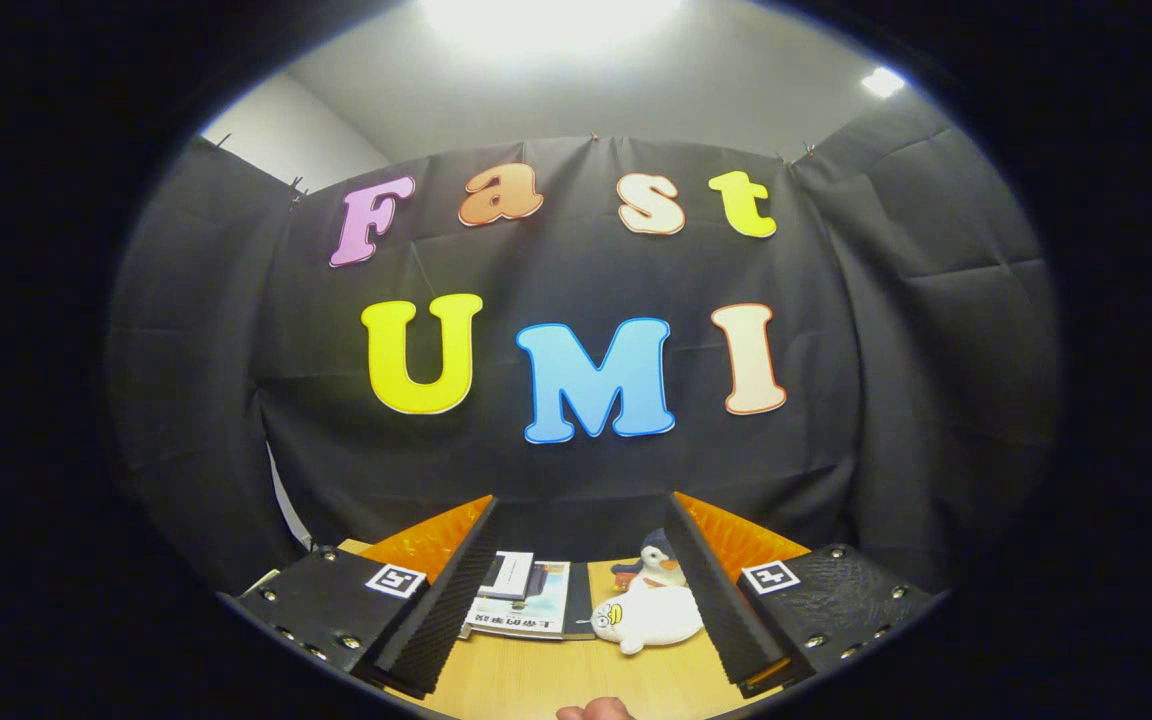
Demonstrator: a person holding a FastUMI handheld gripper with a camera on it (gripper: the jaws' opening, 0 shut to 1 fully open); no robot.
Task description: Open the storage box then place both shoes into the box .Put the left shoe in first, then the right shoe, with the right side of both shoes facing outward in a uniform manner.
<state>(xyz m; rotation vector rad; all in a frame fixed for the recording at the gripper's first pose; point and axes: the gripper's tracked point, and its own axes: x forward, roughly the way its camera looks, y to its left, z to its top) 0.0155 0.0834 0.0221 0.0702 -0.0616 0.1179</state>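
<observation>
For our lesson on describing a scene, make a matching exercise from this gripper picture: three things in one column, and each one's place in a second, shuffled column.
Things:
1. books
2. white plush toy
3. penguin toy

Places:
A. standing just behind the white plush toy
B. lying on the wooden table beside the books, near one finger
C. flat on the table between the open fingers of the gripper, near the other finger

Pairs: 1-C, 2-B, 3-A

**Tool held level, fingers spread**

The tool [581, 580] points forward and sits low, its two fingers [441, 600] set wide apart with nothing between their ribbed inner faces. A fingertip of the person's hand [593, 710] peeks in just below the fingers.
</observation>
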